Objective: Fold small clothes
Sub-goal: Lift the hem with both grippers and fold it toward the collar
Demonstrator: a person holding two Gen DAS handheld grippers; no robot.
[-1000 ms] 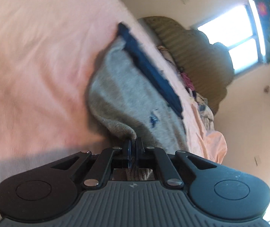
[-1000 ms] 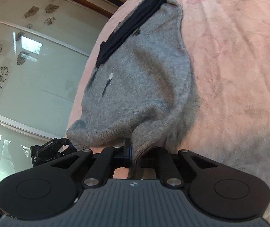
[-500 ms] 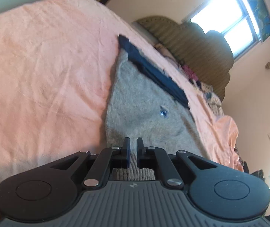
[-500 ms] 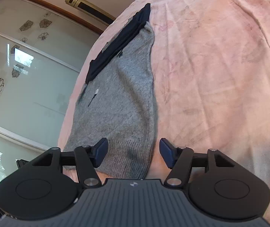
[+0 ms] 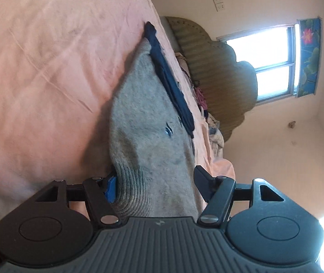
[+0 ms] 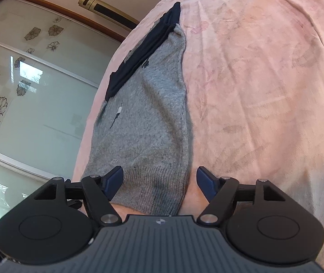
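The left gripper (image 5: 156,185) is seen with its jaws spread wide, having just been opening; the ribbed hem of a grey knitted garment (image 5: 148,141) lies between them, bunched against the blue pad of the left-hand finger (image 5: 110,188), while the right-hand finger is set clear of the cloth. Nothing is clamped.

The right gripper (image 6: 159,182) is likewise held wide, its jaws also having just been opening. The ribbed hem of the same grey knitted garment (image 6: 148,122) is spread flat between the blue-padded fingers (image 6: 114,179), and neither pad is pressed on it.

The garment is laid out lengthwise on a pink bedsheet (image 6: 264,79), its hem at the grippers and its far end away from them. A dark navy folded strip of cloth (image 6: 143,50) is laid across that far end, touching the grey knit. A small dark motif (image 5: 168,130) is seen on the grey fabric near the strip.

Beyond the bed, in the left wrist view, an olive padded scalloped headboard (image 5: 218,79) is seen with a bright window (image 5: 271,61) behind it. In the right wrist view, frosted glass panels printed with flowers (image 6: 25,79) are seen beside the bed.
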